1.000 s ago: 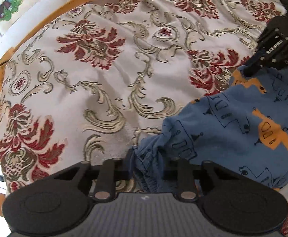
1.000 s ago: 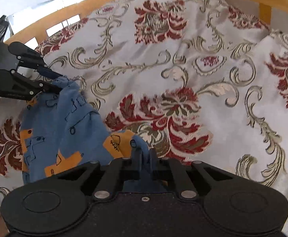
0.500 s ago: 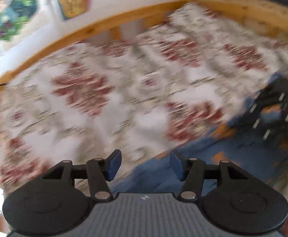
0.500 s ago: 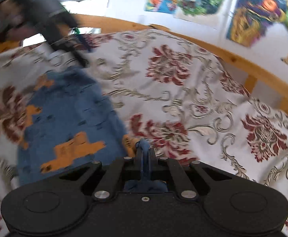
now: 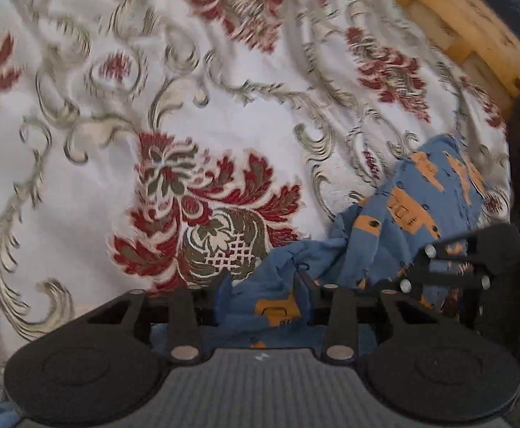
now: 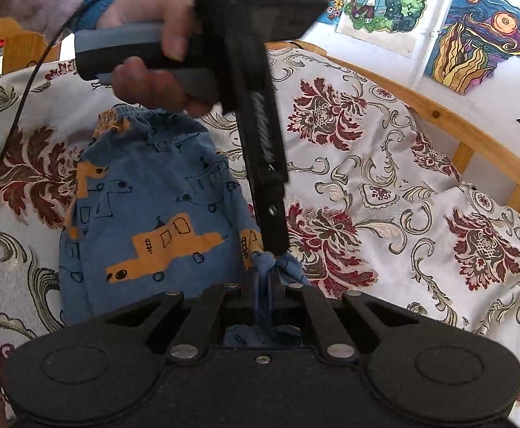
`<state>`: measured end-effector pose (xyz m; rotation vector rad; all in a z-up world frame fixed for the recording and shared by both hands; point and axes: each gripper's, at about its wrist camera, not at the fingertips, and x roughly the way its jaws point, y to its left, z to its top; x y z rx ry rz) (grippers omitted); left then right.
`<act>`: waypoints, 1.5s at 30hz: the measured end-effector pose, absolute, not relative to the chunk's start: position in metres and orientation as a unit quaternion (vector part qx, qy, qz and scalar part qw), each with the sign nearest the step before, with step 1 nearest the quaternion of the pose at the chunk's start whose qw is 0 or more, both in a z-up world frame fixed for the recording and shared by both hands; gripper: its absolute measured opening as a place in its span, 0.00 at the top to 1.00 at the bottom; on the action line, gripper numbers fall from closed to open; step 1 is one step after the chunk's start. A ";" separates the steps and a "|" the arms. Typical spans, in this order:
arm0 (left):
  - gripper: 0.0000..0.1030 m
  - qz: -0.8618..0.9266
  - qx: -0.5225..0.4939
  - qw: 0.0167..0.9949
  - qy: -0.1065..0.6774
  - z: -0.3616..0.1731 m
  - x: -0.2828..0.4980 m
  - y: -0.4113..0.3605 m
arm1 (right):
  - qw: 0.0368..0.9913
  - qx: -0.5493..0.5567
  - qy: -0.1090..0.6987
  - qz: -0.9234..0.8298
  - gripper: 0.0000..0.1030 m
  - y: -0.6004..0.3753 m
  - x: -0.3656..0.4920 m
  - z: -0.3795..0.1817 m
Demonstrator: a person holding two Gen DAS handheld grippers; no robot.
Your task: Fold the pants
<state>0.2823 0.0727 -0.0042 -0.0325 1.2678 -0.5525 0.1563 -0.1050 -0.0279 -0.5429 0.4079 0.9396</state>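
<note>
Left of the left gripper (image 5: 263,281) the bed (image 5: 81,185) shows only its white cover with red and grey flowers. Its fingers (image 5: 222,285) stand apart, and a bunched fold of the blue pants (image 5: 395,214) lies in the gap between them; whether the pads touch the cloth cannot be told. Ahead and to the right of these fingers the pants rise in a crumpled ridge toward the right gripper (image 5: 434,260), which shows at the right edge, with the wooden bed frame (image 5: 474,25) beyond it. In the right wrist view the pants (image 6: 145,214), printed with orange vehicles, spread flat on the bed ahead and left of the fingers. The right gripper (image 6: 263,278) is pinched tight on a twisted corner of the cloth. Just above that corner the left gripper (image 6: 274,242) points down, held by a hand (image 6: 149,67) in a blue cuff. To the right lie more cover and the frame, with pictures (image 6: 474,32) on the wall.
</note>
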 end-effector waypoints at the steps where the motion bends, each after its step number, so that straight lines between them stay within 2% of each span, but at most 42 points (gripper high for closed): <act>1: 0.96 -0.251 -0.029 0.764 0.594 -0.007 0.286 0.072 | 0.836 -0.257 0.192 0.444 0.96 -0.105 0.156 -0.028; 3: 0.97 -0.235 -0.041 0.767 0.595 -0.005 0.289 0.070 | 0.837 -0.257 0.191 0.444 0.96 -0.107 0.156 -0.027; 7: 0.98 -0.194 -0.004 0.812 0.551 0.009 0.279 0.066 | 0.844 -0.245 0.185 0.440 0.91 -0.112 0.155 -0.020; 10: 0.98 -0.161 -0.003 0.835 0.526 0.013 0.274 0.070 | 0.848 -0.232 0.195 0.435 0.79 -0.121 0.159 -0.017; 12: 0.98 -0.148 -0.005 0.842 0.518 0.012 0.274 0.073 | 0.854 -0.222 0.202 0.426 0.59 -0.131 0.166 -0.014; 15: 0.98 -0.131 -0.001 0.849 0.512 0.008 0.278 0.075 | 0.862 -0.208 0.231 0.400 0.55 -0.148 0.189 -0.012; 17: 0.98 -0.121 0.009 0.847 0.518 -0.002 0.285 0.073 | 0.858 -0.186 0.294 0.377 0.49 -0.157 0.216 -0.019; 20: 0.98 -0.102 0.016 0.848 0.519 -0.017 0.289 0.071 | 0.859 -0.153 0.360 0.329 0.48 -0.173 0.246 -0.043; 22: 0.98 -0.086 0.012 0.857 0.508 -0.017 0.286 0.075 | 0.868 -0.113 0.368 0.312 0.48 -0.185 0.249 -0.039; 24: 0.98 -0.077 0.022 0.868 0.489 -0.009 0.276 0.078 | 0.882 -0.092 0.354 0.297 0.43 -0.196 0.238 -0.025; 27: 0.86 -0.105 0.012 0.883 0.457 0.008 0.245 0.076 | 0.885 -0.078 0.341 0.307 0.37 -0.212 0.206 -0.009; 29: 0.72 -0.144 0.027 0.887 0.438 0.016 0.217 0.068 | 0.878 -0.072 0.346 0.324 0.36 -0.219 0.183 -0.007; 33: 0.63 -0.243 0.101 0.862 0.432 0.015 0.157 0.042 | 0.868 -0.103 0.347 0.340 0.36 -0.220 0.131 -0.007; 37: 0.62 -0.284 0.201 0.832 0.432 0.001 0.110 0.023 | 0.858 -0.173 0.332 0.353 0.37 -0.206 0.088 -0.017; 39: 0.62 -0.290 0.236 0.825 0.423 -0.004 0.094 0.017 | 0.859 -0.197 0.316 0.350 0.40 -0.198 0.078 -0.020; 43: 0.62 -0.276 0.290 0.821 0.408 -0.013 0.078 0.011 | 0.865 -0.206 0.300 0.347 0.45 -0.182 0.073 -0.024; 45: 0.69 -0.262 0.306 0.821 0.404 -0.017 0.075 0.010 | 0.867 -0.224 0.290 0.338 0.48 -0.175 0.070 -0.026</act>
